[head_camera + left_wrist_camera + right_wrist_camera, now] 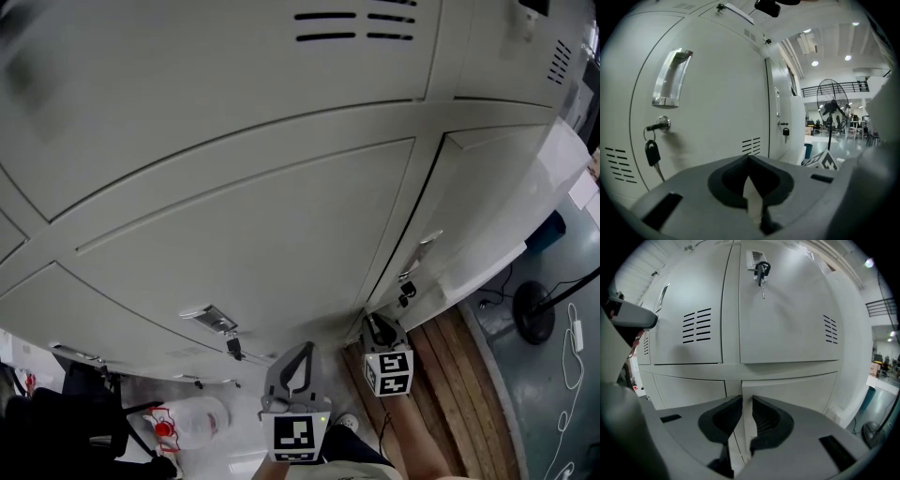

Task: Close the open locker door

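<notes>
- Locker bank [234, 187]: grey steel fronts fill the head view, vent slots at 12 o'clock.
- Task item: locker door [487, 206] stands ajar at 3 o'clock in the head view. A dark gap runs along its free edge down toward 5 o'clock.
- Same locker door [787, 394] in the right gripper view: lower right panel, its left edge proud of the frame.
- Right claw [378, 323] at 5 o'clock, at the door's free edge. In its own view the right claw [746, 399] is narrow, jaws clamped on that edge.
- Left claw [302, 349] at 6 o'clock, just left of the right one, near a closed door. In its own view the left claw [750, 157] has tips together, holding nothing.
- Left gripper view, 9 o'clock: handle [670, 77], with a key [652, 150] hanging in the lock below it.
- Floor fan [832, 108] at 3 o'clock, well apart from the lockers.
</notes>
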Tool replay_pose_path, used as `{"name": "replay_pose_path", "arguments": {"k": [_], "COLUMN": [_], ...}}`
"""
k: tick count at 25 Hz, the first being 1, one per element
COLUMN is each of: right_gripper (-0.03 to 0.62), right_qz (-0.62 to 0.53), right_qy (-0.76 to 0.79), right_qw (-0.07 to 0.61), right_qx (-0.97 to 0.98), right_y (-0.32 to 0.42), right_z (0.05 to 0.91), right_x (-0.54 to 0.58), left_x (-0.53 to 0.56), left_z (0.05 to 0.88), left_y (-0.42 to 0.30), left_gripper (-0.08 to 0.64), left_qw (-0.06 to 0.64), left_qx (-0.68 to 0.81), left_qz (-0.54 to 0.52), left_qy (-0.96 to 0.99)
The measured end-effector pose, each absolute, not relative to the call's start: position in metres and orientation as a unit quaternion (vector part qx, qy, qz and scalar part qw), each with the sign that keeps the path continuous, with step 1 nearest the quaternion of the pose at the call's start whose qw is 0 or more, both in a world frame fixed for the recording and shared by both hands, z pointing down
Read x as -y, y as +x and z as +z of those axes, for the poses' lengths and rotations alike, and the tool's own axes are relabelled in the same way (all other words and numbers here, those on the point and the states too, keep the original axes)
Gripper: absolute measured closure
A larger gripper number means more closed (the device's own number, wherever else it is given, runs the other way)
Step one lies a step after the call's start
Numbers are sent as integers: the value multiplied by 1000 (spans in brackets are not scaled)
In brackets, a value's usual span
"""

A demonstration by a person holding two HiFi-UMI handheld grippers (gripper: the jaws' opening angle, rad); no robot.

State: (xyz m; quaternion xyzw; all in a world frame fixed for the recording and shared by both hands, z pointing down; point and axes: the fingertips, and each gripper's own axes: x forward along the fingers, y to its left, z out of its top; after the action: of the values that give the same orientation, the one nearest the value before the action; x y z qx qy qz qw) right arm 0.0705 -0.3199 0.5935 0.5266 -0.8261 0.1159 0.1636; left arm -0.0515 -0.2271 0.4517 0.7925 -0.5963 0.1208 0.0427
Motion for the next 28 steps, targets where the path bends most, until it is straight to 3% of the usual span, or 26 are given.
{"name": "replay_pose_path", "arguments": {"k": [28], "right_gripper": [515], "right_qz": [106], "right_qy": [516], "right_qw": [155], "right_qx": [836], "right_y": [67], "right_z": [577], "right_x": [314], "left_x": [225], "left_z": [448], "left_y": [-66], "left_gripper": [560], "left_qw": [55], "left_qx": [613], "left_qz": [108], "left_qy": [781]}}
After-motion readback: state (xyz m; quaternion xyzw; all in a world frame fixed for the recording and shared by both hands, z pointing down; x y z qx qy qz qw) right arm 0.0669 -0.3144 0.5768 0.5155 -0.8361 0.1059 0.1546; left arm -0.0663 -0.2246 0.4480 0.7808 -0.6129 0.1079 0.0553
